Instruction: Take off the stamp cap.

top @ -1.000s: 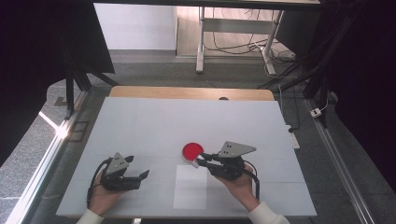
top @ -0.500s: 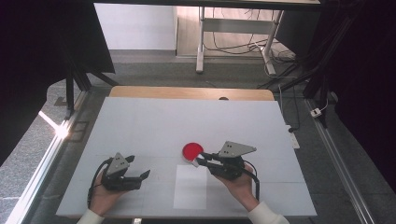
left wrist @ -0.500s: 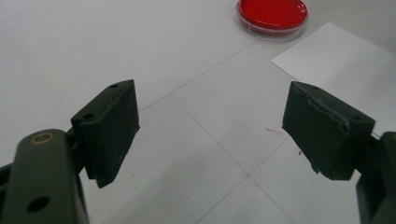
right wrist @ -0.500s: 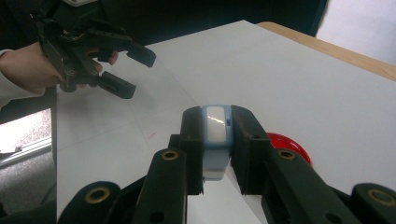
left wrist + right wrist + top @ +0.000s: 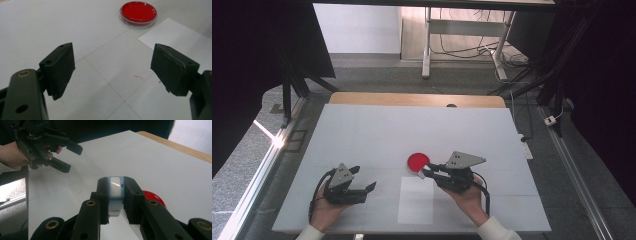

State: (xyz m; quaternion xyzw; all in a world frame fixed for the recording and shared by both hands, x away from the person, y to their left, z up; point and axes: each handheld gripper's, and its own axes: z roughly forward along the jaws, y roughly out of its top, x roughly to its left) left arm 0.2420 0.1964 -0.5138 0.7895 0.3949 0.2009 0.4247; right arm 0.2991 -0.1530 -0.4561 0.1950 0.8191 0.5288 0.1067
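While the left gripper (image 5: 371, 188) rests low on the table (image 5: 362, 130) with its jaws wide apart and nothing between them, a white sheet (image 5: 416, 200) lies to its right. Beyond the sheet's far edge sits a red dish (image 5: 417, 161). Just right of it, the right gripper (image 5: 426, 172) is clamped on a small light-blue block (image 5: 116, 192), tips beside the dish.
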